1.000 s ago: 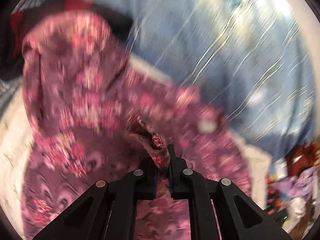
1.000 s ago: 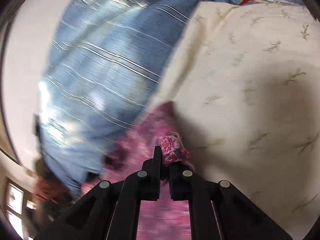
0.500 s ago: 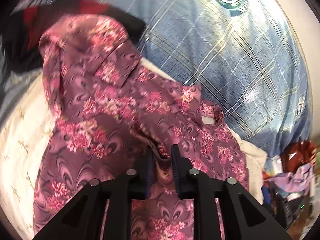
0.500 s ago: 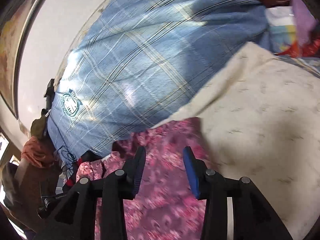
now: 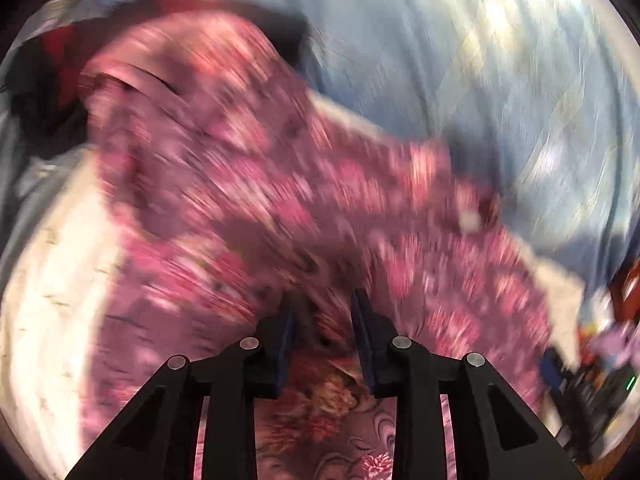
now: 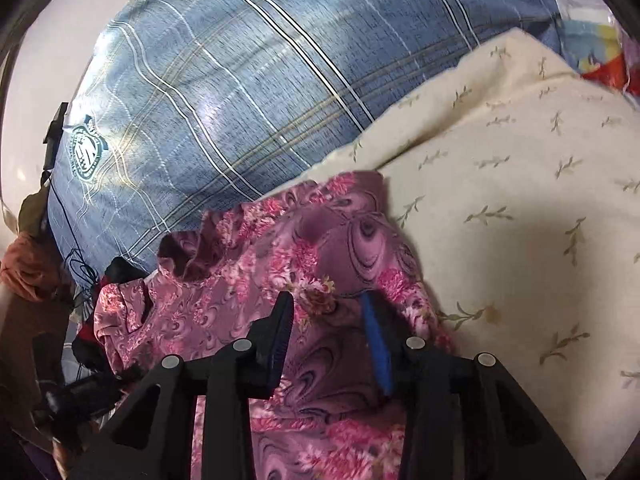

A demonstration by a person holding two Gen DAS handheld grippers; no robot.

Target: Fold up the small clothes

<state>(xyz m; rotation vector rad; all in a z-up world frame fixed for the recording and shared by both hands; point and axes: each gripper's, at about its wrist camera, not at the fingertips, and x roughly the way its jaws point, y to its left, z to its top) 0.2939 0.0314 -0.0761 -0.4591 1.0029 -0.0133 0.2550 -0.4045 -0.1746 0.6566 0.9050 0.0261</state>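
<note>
On the cream sheet [image 6: 500, 200] the floral garment [image 6: 320, 264] lay beneath both spread-apart grippers, left gripper [image 5: 323, 304] seemingly empty through blur, right gripper [image 6: 326, 304] empty.

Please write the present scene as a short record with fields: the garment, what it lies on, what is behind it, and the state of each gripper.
garment: pink floral garment, spread out with wrinkles, not folded flat
surface: cream sheet with small leaf print, under the garment
behind: blue plaid pillow, touching the sheet's far edge
left gripper: open, over the garment, holding nothing; view is motion-blurred
right gripper: open, over the garment, holding nothing
</note>
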